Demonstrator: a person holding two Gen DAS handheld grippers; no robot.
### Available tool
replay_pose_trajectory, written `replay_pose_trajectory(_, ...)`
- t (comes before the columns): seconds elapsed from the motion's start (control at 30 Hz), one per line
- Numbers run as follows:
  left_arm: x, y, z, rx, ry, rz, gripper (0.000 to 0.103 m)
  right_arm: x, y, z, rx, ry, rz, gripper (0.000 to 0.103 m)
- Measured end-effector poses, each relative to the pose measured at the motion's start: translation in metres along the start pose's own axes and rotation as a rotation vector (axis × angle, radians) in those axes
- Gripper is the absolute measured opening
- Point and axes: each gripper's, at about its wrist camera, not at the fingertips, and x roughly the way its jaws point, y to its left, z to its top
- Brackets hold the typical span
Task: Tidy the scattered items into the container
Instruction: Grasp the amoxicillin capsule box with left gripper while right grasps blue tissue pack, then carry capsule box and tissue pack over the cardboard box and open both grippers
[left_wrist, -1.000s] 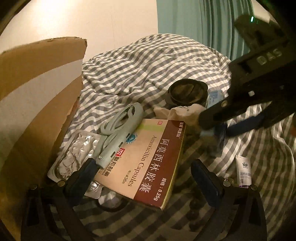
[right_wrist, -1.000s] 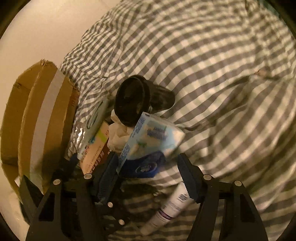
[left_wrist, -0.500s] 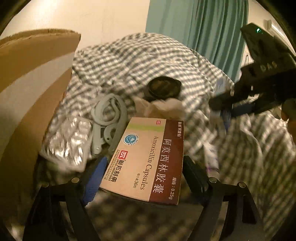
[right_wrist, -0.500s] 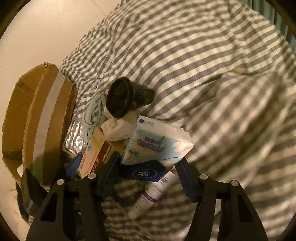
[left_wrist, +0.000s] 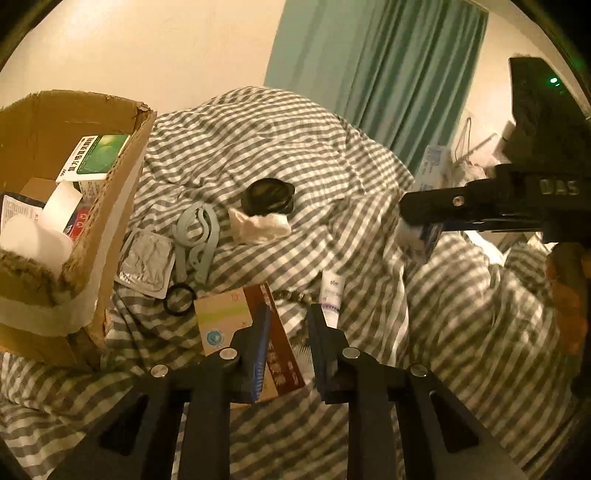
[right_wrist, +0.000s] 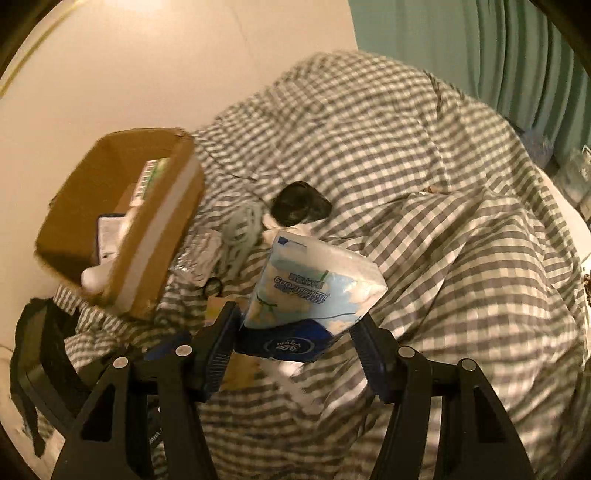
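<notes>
My left gripper (left_wrist: 286, 332) is shut on the brown and cream amoxicillin box (left_wrist: 236, 325) and holds it above the checked bedding. My right gripper (right_wrist: 295, 336) is shut on a white and blue tissue pack (right_wrist: 314, 288), lifted above the bed; it also shows at the right of the left wrist view (left_wrist: 421, 236). The open cardboard box (left_wrist: 110, 192) stands at the left with several items inside; it also shows in the right wrist view (right_wrist: 155, 236). On the bed lie a foil blister pack (left_wrist: 147, 262), a grey plastic tool (left_wrist: 195, 236), a black ring (left_wrist: 180, 300), a white cloth (left_wrist: 258, 229), a black cup (left_wrist: 267, 195) and a white tube (left_wrist: 331, 295).
The checked duvet (right_wrist: 443, 221) is rumpled and rises at the right. A teal curtain (left_wrist: 376, 74) hangs behind the bed. A cream wall (right_wrist: 147, 74) lies behind the cardboard box. A black strap (right_wrist: 29, 350) lies at the lower left of the right wrist view.
Both grippers have risen and pulled back from the pile. My left gripper has closed on the amoxicillin box and lifted it. My right gripper has lifted the tissue pack.
</notes>
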Motion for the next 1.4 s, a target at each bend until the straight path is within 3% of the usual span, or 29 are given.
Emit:
replay_pose_trajectory(0.1, 0.017, 0.011, -0.013, -0.014, 0.037, 0.066, 0.024, 0.000, 0.004, -0.010, 0.008, 0.007, 0.008, 0.061)
replay_pose_trajectory(0.13, 0.023, 0.014, -0.016, -0.024, 0.058, 0.068, 0.030, 0.001, 0.004, -0.012, 0.019, 0.009, 0.001, 0.061)
replay_pose_trajectory(0.2, 0.038, 0.018, -0.022, -0.059, 0.109, 0.060, 0.062, 0.007, 0.002, -0.015, 0.032, 0.024, -0.009, 0.061)
replay_pose_trajectory(0.23, 0.042, 0.020, -0.024, -0.079, 0.105, 0.067, 0.083, 0.012, 0.001, -0.015, 0.037, 0.033, -0.016, 0.061)
replay_pose_trajectory(0.27, 0.043, 0.022, -0.024, -0.095, 0.087, 0.080, 0.093, 0.014, 0.000, -0.015, 0.038, 0.039, -0.018, 0.061)
replay_pose_trajectory(0.37, 0.058, 0.023, -0.023, -0.120, 0.064, 0.136, 0.101, 0.022, -0.002, -0.014, 0.035, 0.060, -0.021, 0.061)
replay_pose_trajectory(0.5, 0.094, 0.027, -0.027, -0.134, 0.137, 0.180, 0.101, 0.036, -0.001, -0.010, 0.013, 0.097, -0.032, 0.061)
replay_pose_trajectory(0.53, 0.100, 0.030, -0.031, -0.142, 0.159, 0.167, 0.098, 0.039, 0.000, -0.009, 0.003, 0.108, -0.034, 0.061)
replay_pose_trajectory(0.6, 0.101, 0.035, -0.039, -0.167, 0.158, 0.133, 0.079, 0.041, 0.002, -0.009, -0.015, 0.112, -0.039, 0.061)
replay_pose_trajectory(0.7, 0.086, 0.034, -0.034, -0.155, 0.141, 0.124, 0.075, 0.037, 0.010, -0.009, -0.053, 0.098, -0.062, 0.061)
replay_pose_trajectory(0.83, 0.043, 0.021, -0.020, -0.140, 0.043, 0.103, 0.075, 0.021, 0.019, -0.009, -0.062, 0.055, -0.058, 0.061)
replay_pose_trajectory(0.97, -0.018, 0.008, 0.008, -0.088, -0.098, 0.118, 0.075, -0.006, 0.041, -0.006, -0.063, -0.027, -0.137, 0.061)
replay_pose_trajectory(1.1, -0.085, 0.018, 0.046, -0.073, -0.246, 0.164, 0.075, -0.034, 0.067, 0.006, -0.087, -0.105, -0.130, 0.061)
replay_pose_trajectory(1.2, -0.117, 0.041, 0.072, -0.052, -0.302, 0.218, 0.075, -0.047, 0.098, 0.022, -0.109, -0.148, -0.134, 0.061)
replay_pose_trajectory(1.3, -0.127, 0.078, 0.090, -0.003, -0.302, 0.352, 0.075, -0.047, 0.129, 0.040, -0.162, -0.169, -0.102, 0.061)
replay_pose_trajectory(1.4, -0.122, 0.116, 0.088, -0.032, -0.294, 0.421, 0.075, -0.025, 0.163, 0.061, -0.191, -0.174, -0.037, 0.061)
